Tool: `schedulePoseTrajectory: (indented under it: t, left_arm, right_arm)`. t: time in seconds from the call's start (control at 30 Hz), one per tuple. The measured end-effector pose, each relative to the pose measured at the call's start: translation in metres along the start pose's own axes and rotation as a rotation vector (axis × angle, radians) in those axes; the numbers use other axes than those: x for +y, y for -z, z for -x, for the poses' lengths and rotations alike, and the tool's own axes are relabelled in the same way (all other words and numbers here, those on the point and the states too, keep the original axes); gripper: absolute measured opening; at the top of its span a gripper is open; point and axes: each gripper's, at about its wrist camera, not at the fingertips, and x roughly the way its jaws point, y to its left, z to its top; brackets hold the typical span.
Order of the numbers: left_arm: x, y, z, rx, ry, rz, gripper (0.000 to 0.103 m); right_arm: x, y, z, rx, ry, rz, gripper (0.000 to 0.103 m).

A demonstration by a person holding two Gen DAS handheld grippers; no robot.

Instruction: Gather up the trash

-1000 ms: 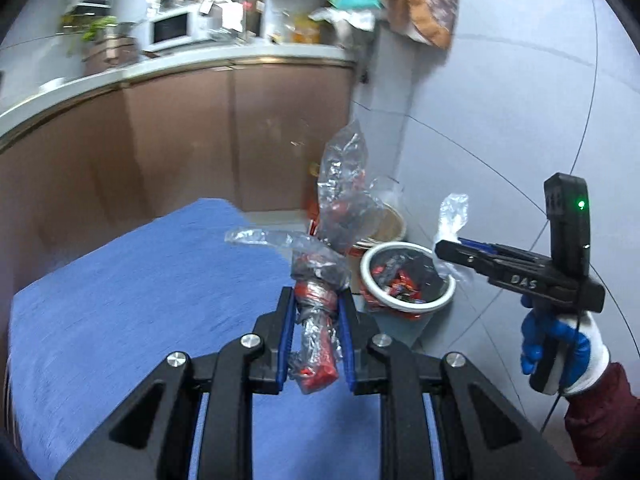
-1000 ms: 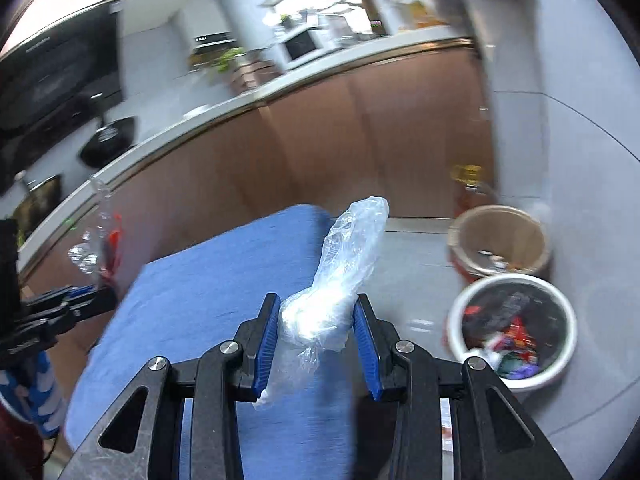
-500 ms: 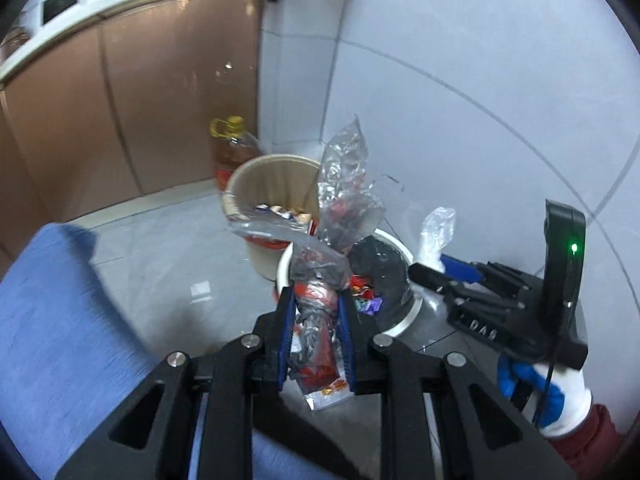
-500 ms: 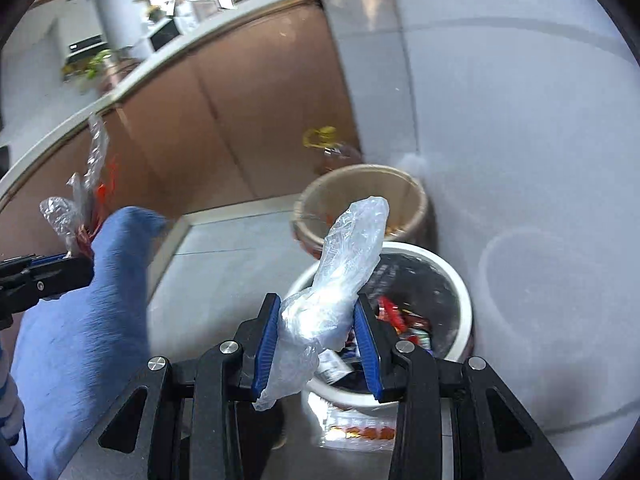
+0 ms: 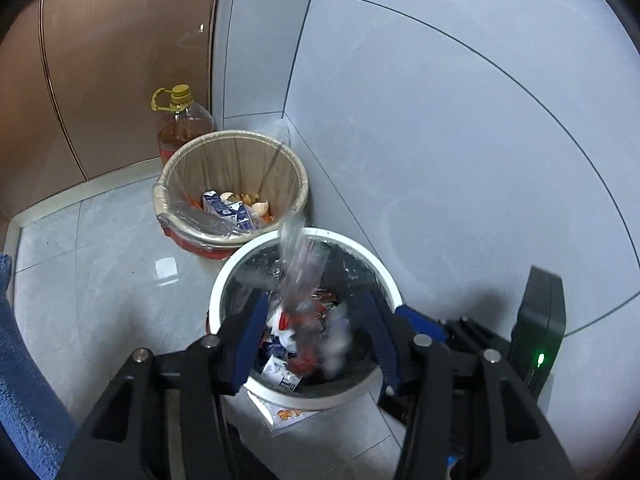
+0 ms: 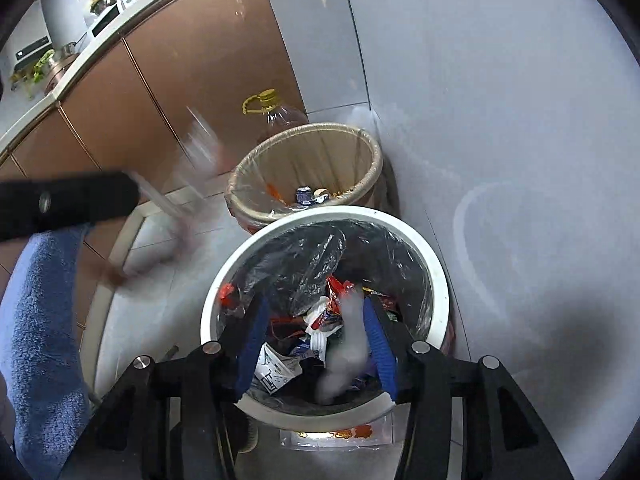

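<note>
My left gripper [image 5: 316,332] is open above the white-rimmed bin [image 5: 230,276] lined with a black bag. A clear wrapper with red bits [image 5: 300,276] is a motion blur between its fingers, falling into the bin. My right gripper [image 6: 316,340] is open over the same bin [image 6: 438,276]. The clear plastic bag [image 6: 348,352] is a blur by its right finger, dropping onto the trash inside. The left gripper's arm [image 6: 64,204] shows at the left of the right wrist view, with the blurred wrapper [image 6: 200,148] beside it.
A tan bin [image 5: 236,136] with a clear liner holds cartons and eggshells just behind the white bin. An oil bottle [image 5: 182,120] stands in the corner by the brown cabinets. A flat wrapper [image 5: 284,414] lies on the floor. Blue cloth [image 6: 36,340] is at left.
Both grippers moved over the white bin and opened. The red-filled wrapper and the clear bag left the jaws and are falling into the bin.
</note>
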Motion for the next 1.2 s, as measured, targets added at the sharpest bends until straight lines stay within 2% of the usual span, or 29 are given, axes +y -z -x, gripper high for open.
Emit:
schedulePoseTrajectory:
  t: [0.1,0.3,0.53,0.63,0.87,0.97,1.1,1.2]
  left_arm:
    - [0.000,0.000,0.002,-0.008,0.006,0.014,0.049]
    - [0.009,0.010,0.037,-0.075,-0.030,0.037,0.049]
    - [0.015,0.034,0.110,-0.208,-0.144,0.073,0.049]
    - [0.018,0.056,0.144,-0.259,-0.188,0.089,0.054]
    - [0.035,0.129,0.221,-0.347,-0.309,0.161,0.059]
    - [0.049,0.163,0.250,-0.378,-0.383,0.202,0.062]
    - [0.071,0.207,0.289,-0.424,-0.472,0.291,0.063]
    - [0.079,0.237,0.318,-0.473,-0.578,0.333,0.063]
  right_arm:
    - [0.000,0.001,0.002,0.001,0.003,0.001,0.050]
    - [0.010,0.001,0.020,-0.030,0.004,0.008,0.056]
    - [0.043,-0.005,0.064,-0.108,-0.023,0.060,0.065]
    - [0.063,-0.003,0.089,-0.144,-0.044,0.101,0.071]
    - [0.126,0.014,0.144,-0.212,-0.108,0.235,0.084]
    - [0.154,0.027,0.156,-0.226,-0.130,0.293,0.094]
    - [0.195,0.048,0.171,-0.241,-0.168,0.383,0.100]
    - [0.221,0.064,0.183,-0.261,-0.190,0.441,0.103]
